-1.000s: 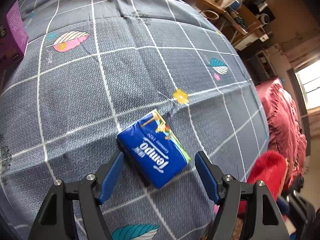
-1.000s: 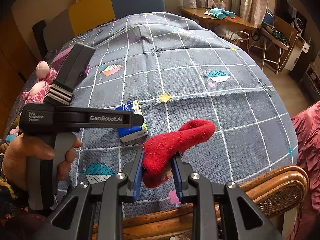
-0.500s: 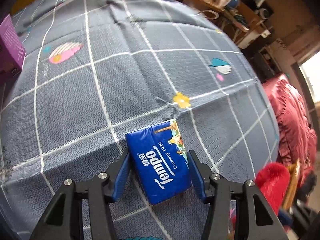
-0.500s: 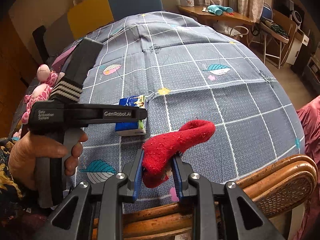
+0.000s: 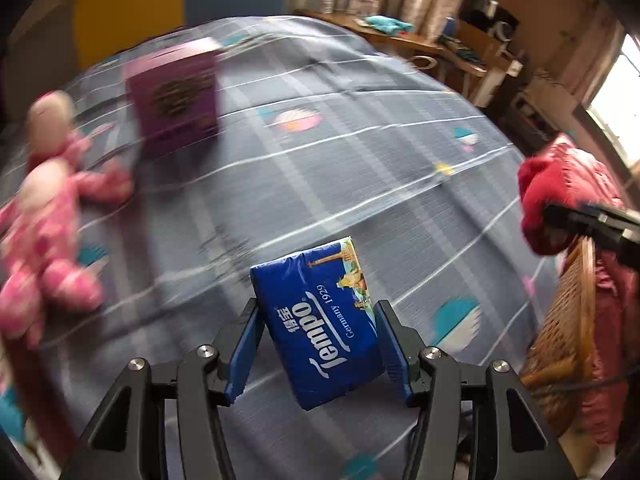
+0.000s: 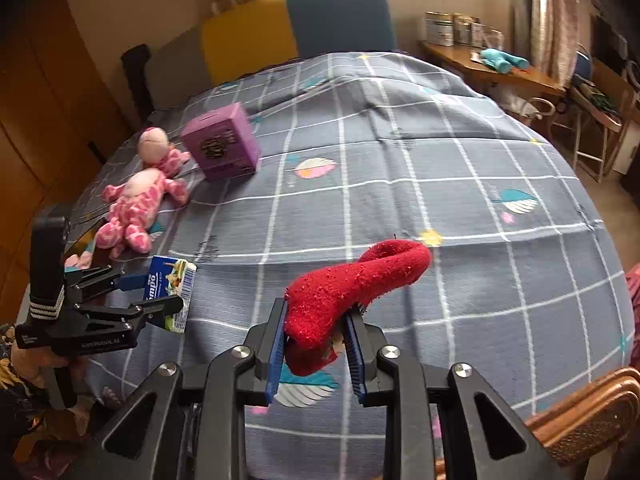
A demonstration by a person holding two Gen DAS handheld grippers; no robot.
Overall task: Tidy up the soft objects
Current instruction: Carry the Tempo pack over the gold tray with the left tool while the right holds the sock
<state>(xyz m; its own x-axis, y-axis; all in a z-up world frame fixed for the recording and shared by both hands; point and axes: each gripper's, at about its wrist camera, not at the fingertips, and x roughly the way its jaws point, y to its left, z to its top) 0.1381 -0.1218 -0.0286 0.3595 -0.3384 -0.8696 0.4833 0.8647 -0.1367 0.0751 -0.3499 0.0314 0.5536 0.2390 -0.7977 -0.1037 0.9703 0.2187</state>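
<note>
We are carrying the tissue pack (image 5: 320, 320) pinched in the left gripper (image 5: 318, 344) and the red sock (image 6: 352, 288) clamped in the right gripper (image 6: 316, 340), keeping both grips firm toward the pink plush (image 6: 136, 208).

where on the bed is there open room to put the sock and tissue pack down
Widest free patch: the bedspread right of the purple box, up to the headboard and across to the bed's right edge. Crowded: the left edge, where the pink plush toy lies beside the box, with the left gripper just below.
</note>
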